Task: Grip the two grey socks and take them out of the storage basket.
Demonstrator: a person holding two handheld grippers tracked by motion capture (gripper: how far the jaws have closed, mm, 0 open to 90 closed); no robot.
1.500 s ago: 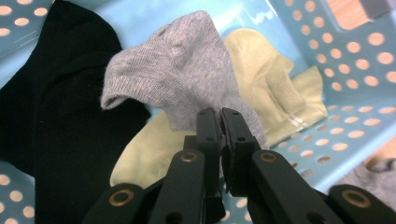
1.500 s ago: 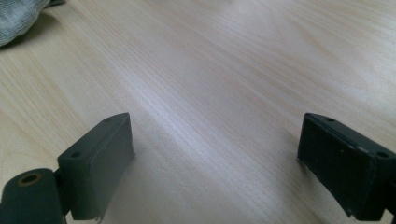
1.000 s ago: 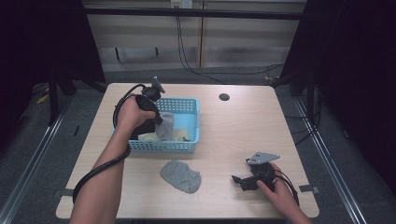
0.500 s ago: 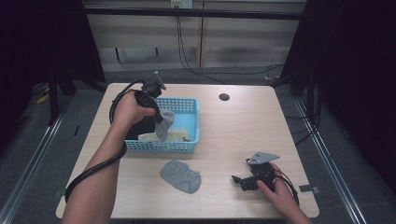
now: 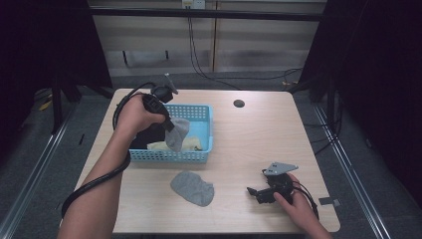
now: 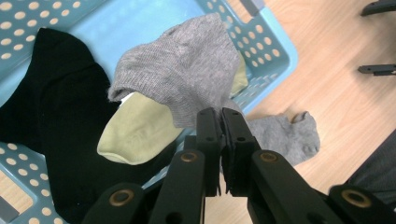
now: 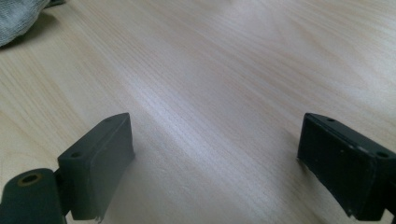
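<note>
Your left gripper (image 5: 169, 123) hangs over the blue basket (image 5: 206, 130), its jaws pressed together on the edge of a grey sock (image 5: 178, 133), which dangles from them above the basket's contents. In the left gripper view that grey sock (image 6: 187, 79) droops forward from the pinched jaws, clear of the basket floor, and below it lie a pale yellow sock (image 6: 135, 130) and a black sock (image 6: 56, 121) (the black one spreads across much of the basket's left side in that view, with the yellow one partly on top of it). A second grey sock (image 5: 192, 187) lies flat on the bare wooden table (image 5: 259, 129) just in front of the basket, between the basket and your edge of the table; the left gripper view catches it (image 6: 285, 135) past the basket's rim. Your right gripper (image 5: 259, 191) rests low on the table near your right corner, well apart from the basket, with its jaws spread wide and nothing between them. In the right gripper view the two jaws stand far apart over bare wood, and a bit of the second grey sock (image 7: 18, 18) shows at the upper left corner.
</note>
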